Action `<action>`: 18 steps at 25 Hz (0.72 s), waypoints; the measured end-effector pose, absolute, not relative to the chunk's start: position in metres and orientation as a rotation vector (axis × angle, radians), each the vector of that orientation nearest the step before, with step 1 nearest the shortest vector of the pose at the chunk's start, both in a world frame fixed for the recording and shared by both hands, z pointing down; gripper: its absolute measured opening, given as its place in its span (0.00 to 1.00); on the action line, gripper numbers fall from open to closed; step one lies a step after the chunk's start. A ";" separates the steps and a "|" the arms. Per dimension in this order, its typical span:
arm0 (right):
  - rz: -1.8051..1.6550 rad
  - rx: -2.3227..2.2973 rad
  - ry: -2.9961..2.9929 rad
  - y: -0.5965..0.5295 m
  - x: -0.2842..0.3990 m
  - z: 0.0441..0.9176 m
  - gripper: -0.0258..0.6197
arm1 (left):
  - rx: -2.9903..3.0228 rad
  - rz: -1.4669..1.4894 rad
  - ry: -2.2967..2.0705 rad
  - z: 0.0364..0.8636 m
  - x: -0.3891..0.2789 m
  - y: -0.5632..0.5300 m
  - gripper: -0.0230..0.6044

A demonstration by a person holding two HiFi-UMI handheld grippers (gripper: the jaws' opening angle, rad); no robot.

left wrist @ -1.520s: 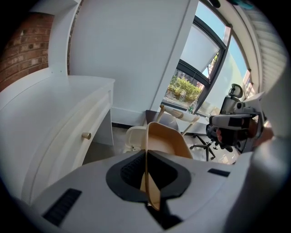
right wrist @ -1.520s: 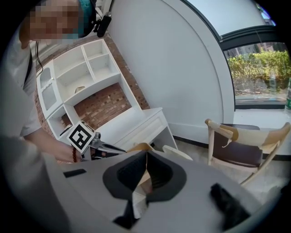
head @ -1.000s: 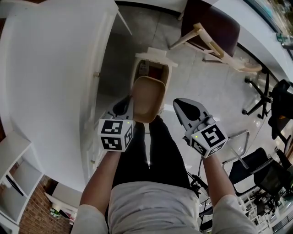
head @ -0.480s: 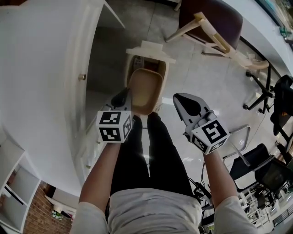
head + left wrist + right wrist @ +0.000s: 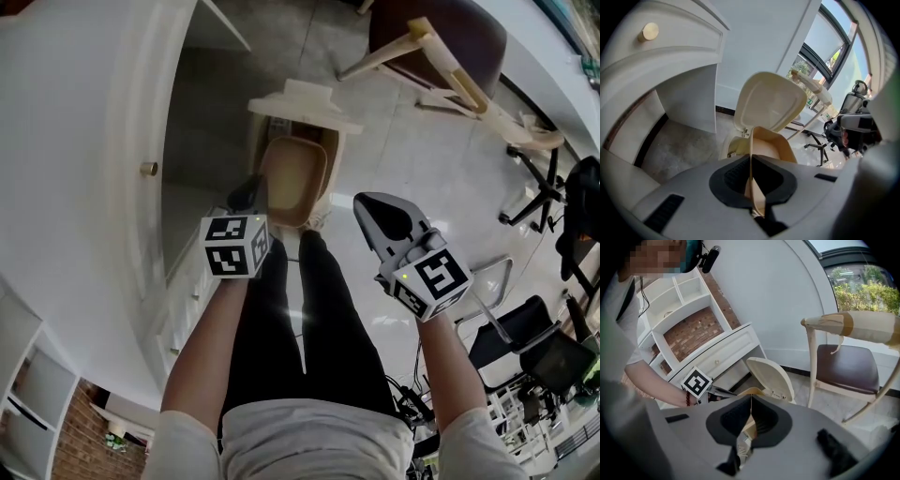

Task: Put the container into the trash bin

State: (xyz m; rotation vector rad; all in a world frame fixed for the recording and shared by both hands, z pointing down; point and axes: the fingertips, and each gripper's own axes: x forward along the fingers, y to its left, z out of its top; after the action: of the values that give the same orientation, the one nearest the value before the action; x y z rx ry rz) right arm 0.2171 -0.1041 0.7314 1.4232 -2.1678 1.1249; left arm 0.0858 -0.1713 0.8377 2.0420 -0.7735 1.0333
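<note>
1. The container (image 5: 292, 183) has dropped since a second ago. In the head view it was up close to us, and now it sits lower, right over the open mouth of the trash bin (image 5: 335, 155).
2. The left gripper (image 5: 251, 195) is doing the carrying. In its own view the fingers are clamped on the thin wall of the container (image 5: 771, 145), gripping it edge-on at the rim. The grip looks the same as before, so no sign of slipping.
3. The lid (image 5: 771, 101) stands flipped up behind the container, so nothing blocks the way in. The bin's rim (image 5: 733, 145) peeks out just below and to the left of the tan tub.
4. The right gripper (image 5: 375, 214) has come down a little too, but it's just tagging along. Its fingers are together with nothing between them, and it hangs beside the bin, clear of the container.
5. What this means for us: the carry and lineup look basically done. The container isn't inside yet, and we can't tell whether it's touching the rim. We reckon what's left is a bit more lowering, then letting the left fingers open so it falls in.
6. One thing to watch is that the tub looks nearly as wide as the opening, so it could catch on the rim.
</note>
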 end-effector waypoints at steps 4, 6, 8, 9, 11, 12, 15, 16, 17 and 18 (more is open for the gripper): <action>1.158 1.419 -2.152 -0.101 0.216 0.744 0.08 | 2.019 1.019 -0.788 0.857 0.088 -0.173 0.08; 1.164 1.430 -2.158 -0.103 0.215 0.747 0.08 | 2.025 1.029 -0.787 0.865 0.090 -0.173 0.08; 1.166 1.432 -2.159 -0.103 0.215 0.750 0.09 | 2.029 1.037 -0.786 0.871 0.091 -0.173 0.08; 1.166 1.431 -2.158 -0.103 0.214 0.751 0.09 | 2.028 1.036 -0.788 0.874 0.090 -0.172 0.08; 1.171 1.431 -2.156 -0.101 0.214 0.752 0.09 | 2.023 1.033 -0.792 0.879 0.089 -0.172 0.08; 1.174 1.432 -2.157 -0.101 0.214 0.752 0.08 | 2.021 1.033 -0.793 0.882 0.089 -0.172 0.08; 1.175 1.432 -2.159 -0.099 0.214 0.754 0.08 | 2.023 1.035 -0.795 0.888 0.090 -0.175 0.08; 1.174 1.430 -2.159 -0.099 0.215 0.754 0.08 | 2.021 1.032 -0.798 0.888 0.090 -0.176 0.08; 1.173 1.430 -2.160 -0.098 0.215 0.754 0.08 | 2.016 1.025 -0.803 0.889 0.090 -0.178 0.08; 1.172 1.429 -2.160 -0.097 0.215 0.754 0.08 | 2.009 1.015 -0.811 0.889 0.090 -0.179 0.08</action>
State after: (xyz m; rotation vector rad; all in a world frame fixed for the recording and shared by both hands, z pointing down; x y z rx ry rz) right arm 0.2150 -0.0973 0.7539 1.4294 -2.1602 1.1724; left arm 0.0902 -0.1790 0.8887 2.0085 -0.8105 1.0152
